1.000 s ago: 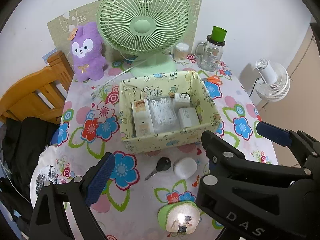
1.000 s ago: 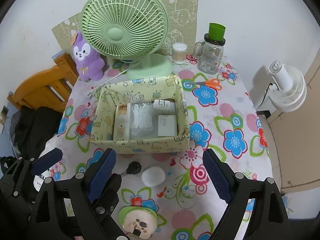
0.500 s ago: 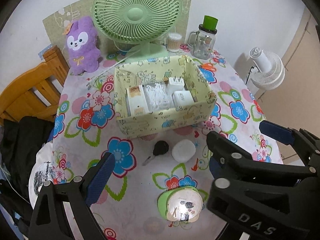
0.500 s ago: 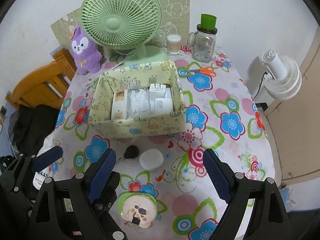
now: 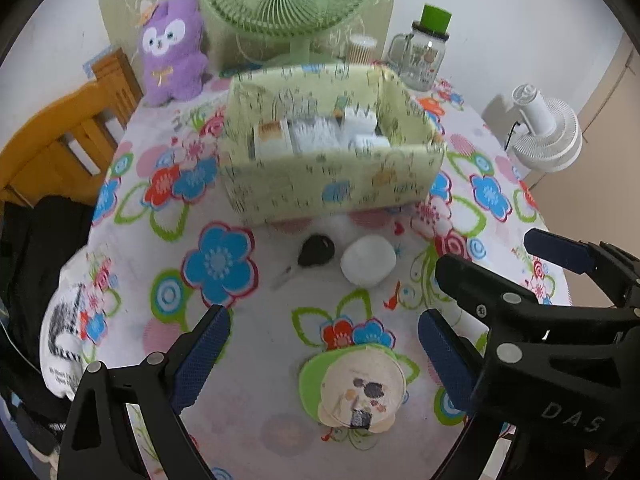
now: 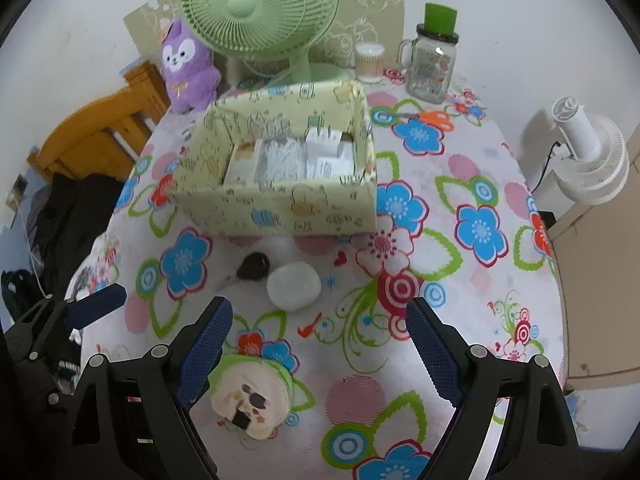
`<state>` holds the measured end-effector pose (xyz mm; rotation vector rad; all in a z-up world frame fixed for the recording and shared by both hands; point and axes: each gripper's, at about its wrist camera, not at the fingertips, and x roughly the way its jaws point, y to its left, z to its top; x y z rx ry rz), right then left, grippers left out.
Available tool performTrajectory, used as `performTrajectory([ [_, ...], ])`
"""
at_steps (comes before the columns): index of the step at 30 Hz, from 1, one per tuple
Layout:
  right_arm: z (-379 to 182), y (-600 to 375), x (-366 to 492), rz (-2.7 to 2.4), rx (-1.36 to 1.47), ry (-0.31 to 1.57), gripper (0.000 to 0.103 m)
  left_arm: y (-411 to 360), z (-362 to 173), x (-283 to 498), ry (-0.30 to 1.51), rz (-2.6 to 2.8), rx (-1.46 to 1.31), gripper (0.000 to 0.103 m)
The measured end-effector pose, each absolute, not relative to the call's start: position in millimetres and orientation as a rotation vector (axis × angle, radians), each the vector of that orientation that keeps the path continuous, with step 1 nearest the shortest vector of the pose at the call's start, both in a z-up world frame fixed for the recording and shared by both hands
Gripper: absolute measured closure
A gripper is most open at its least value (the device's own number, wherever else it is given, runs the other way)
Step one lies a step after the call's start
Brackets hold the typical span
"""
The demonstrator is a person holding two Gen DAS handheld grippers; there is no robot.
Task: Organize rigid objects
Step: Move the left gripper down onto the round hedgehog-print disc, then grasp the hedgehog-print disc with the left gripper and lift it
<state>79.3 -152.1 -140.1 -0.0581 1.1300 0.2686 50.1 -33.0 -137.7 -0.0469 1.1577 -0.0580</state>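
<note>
A pale green patterned box (image 5: 332, 188) (image 6: 280, 208) holding several white items stands mid-table. In front of it lie a black car key (image 5: 314, 254) (image 6: 252, 266), a white oval case (image 5: 368, 260) (image 6: 294, 286) and a round cream-and-green cartoon item (image 5: 360, 390) (image 6: 250, 398). My left gripper (image 5: 320, 360) is open and empty, its fingers either side of the round item, above it. My right gripper (image 6: 316, 354) is open and empty, just right of the round item; it also shows in the left wrist view (image 5: 560, 280).
At the table's back stand a green desk fan (image 6: 256, 12), a purple plush (image 6: 188, 68), a cotton-swab jar (image 6: 370, 62) and a glass mug jar with green lid (image 6: 434, 60). Orange scissors (image 6: 434, 118) lie back right. A wooden chair (image 5: 60, 136) is left, a white floor fan (image 6: 588, 160) right.
Both grippers have dropped lower and drawn back toward the near table edge. The round item now sits between the left fingers in view. Both stay open.
</note>
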Motion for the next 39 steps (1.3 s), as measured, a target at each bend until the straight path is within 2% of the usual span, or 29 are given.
performTrajectory([
  [39, -232, -194, 44, 0.284, -0.128, 1.236, 0.013, -60, -223, 11, 1.232, -0.025, -0.043, 0.007],
])
